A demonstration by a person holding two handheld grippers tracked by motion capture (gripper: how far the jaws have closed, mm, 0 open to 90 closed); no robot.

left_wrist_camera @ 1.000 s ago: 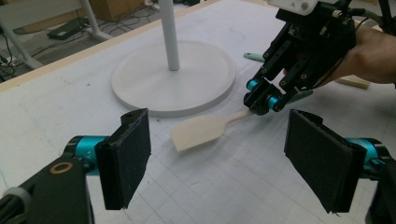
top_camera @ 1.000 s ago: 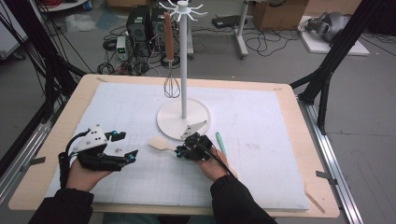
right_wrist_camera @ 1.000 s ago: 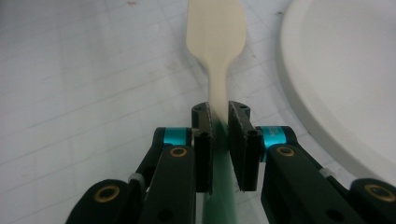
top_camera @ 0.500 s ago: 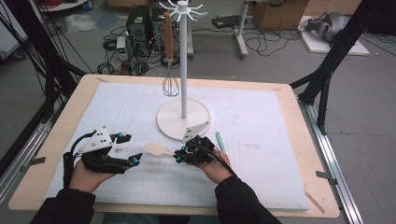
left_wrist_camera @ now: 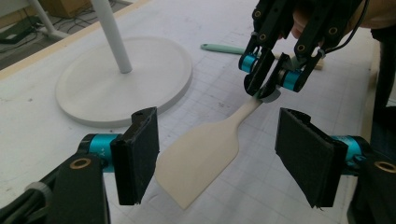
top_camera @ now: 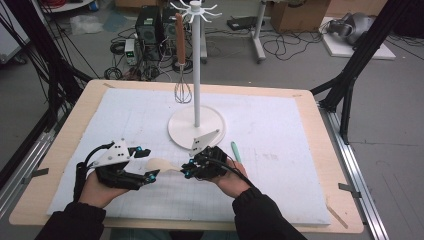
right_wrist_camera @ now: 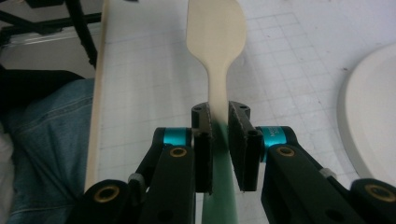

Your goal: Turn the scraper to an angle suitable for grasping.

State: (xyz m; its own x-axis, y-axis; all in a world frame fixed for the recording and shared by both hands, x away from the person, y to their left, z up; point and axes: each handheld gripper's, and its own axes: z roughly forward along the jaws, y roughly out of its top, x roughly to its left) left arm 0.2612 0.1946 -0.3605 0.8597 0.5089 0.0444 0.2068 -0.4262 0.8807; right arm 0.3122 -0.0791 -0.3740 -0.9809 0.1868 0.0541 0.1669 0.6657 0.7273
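Two tools work over the white mat (top_camera: 280, 165) on the bench (top_camera: 75, 125), one in each of the person's hands. At the left of the high view, the left tool (top_camera: 146, 163) lies low over the mat with its pads spread. In the left gripper view its jaws stand apart on either side of the cream blade of a spatula (left_wrist_camera: 201, 158); they have just been closing in, yet neither pad (left_wrist_camera: 140, 158) touches the blade, and open space shows on both sides of it.

Between the hands, the spatula (top_camera: 161, 165) reaches from the right tool toward the left one, blade end leftmost, held clear of the mat. In the right gripper view the spatula (right_wrist_camera: 215, 42) runs straight away from the camera, its narrow cream neck passing into a green handle between the pads.

Further right, the right tool (top_camera: 189, 169) is pressed together on that handle, pinching it just where cream meets green; the left gripper view shows the right tool (left_wrist_camera: 267, 91) coming down from above onto the spatula's neck.

Behind the hands stands a white rack (top_camera: 196, 127) with a round base and a tall post, a whisk (top_camera: 182, 90) hanging beside the post. Just right of the right hand, a green utensil handle (top_camera: 235, 151) lies on the mat.
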